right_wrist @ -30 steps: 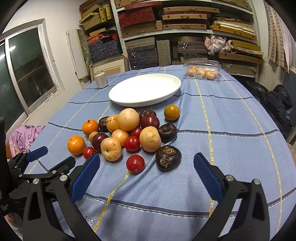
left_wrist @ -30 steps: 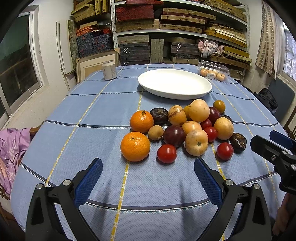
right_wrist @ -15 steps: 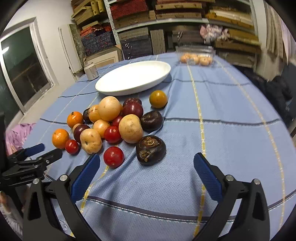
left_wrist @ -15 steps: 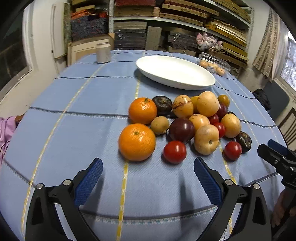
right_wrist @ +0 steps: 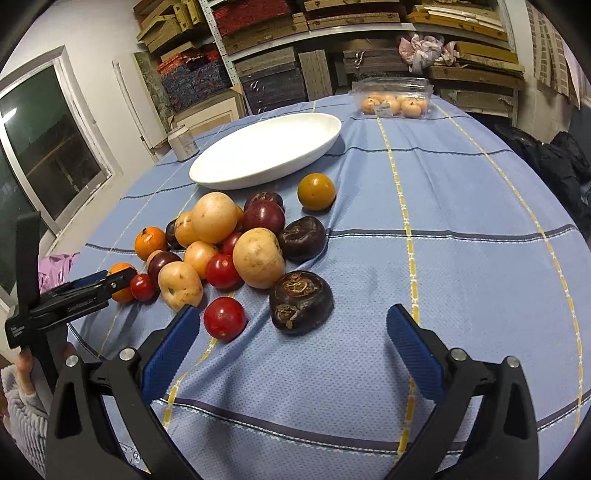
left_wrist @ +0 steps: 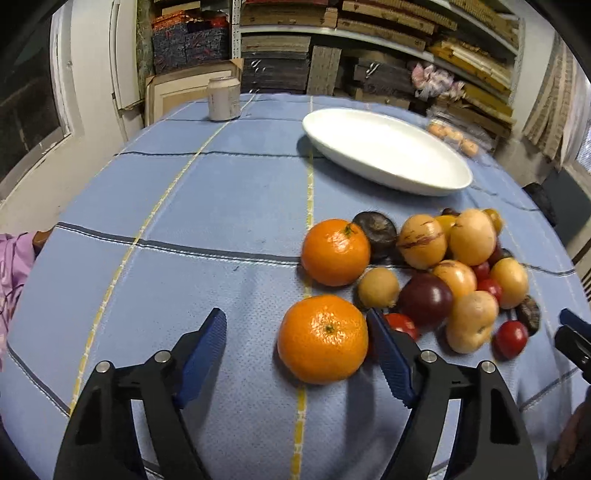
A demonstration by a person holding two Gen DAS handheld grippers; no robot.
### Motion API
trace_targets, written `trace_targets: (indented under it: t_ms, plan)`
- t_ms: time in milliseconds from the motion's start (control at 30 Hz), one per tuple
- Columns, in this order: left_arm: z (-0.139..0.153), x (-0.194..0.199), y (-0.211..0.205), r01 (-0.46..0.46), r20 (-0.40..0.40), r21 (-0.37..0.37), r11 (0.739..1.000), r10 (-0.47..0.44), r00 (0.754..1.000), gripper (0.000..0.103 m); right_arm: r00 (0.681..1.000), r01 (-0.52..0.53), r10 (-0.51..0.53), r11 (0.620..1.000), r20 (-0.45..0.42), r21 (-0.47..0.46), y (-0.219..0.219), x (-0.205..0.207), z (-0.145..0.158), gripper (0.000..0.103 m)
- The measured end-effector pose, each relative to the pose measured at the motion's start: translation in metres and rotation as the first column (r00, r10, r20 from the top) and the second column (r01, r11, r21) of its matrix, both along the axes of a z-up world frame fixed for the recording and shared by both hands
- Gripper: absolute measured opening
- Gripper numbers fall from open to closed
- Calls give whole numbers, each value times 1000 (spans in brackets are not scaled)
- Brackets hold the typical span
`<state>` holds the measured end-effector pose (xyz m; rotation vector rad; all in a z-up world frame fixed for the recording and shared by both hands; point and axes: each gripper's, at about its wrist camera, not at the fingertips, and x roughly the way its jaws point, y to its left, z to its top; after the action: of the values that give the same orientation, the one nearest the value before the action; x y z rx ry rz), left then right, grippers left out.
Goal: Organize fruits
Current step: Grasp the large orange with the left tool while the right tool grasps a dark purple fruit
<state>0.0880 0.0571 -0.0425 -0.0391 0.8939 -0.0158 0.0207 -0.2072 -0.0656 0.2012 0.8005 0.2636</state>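
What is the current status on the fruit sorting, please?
Left gripper open, near orange just inside its right finger. Right gripper open, empty, short of the dark fruit. White dish bare. Nothing blocking.

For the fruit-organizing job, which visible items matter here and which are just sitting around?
Part of the job:
near orange
fruit pile
white dish
left gripper
right gripper

Just lying about:
can
clear fruit box
shelves of stacked boards
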Motion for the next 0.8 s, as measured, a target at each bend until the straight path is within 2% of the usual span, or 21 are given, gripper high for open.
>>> trace_targets:
  t_ms: [33, 100, 300, 367, 400, 433, 467, 800]
  plan:
    - [-4, 3, 1, 7, -31, -12, 1000, -7, 999, 78, 1000, -4, 4, 1000, 0, -5, 1, 1, 0, 99]
    - [-5, 4, 10, 0, -39, -59, 998, -2, 999, 76, 1000, -6, 6, 1000, 5, -11, 2, 0, 1, 99]
    - [-7, 2, 6, 11, -52, 4, 1000, -11, 999, 78, 1000, 4, -4, 1000, 8, -7, -1, -1, 1, 99]
    - [-10, 3, 4, 31, -72, 58, 998, -27, 997, 84, 1000, 2, -2, 1000, 10, -13, 0, -2, 1, 99]
    - [-10, 3, 4, 37, -75, 80, 996, -31, 997, 93, 1000, -1, 1, 1000, 9, -17, 1, -2, 1, 99]
    - [-13, 4, 8, 16, -91, 79, 997, -8, 996, 98, 1000, -2, 3, 1000, 8, -19, 2, -1, 0, 99]
    - [-14, 6, 13, 6, -99, 51, 999, -1, 995, 100, 1000, -4, 4, 1000, 8, -22, 2, -1, 0, 99]
    - [-13, 5, 11, 16, -87, 52, 999, -12, 996, 99, 1000, -3, 3, 1000, 4, -13, 1, -1, -1, 99]
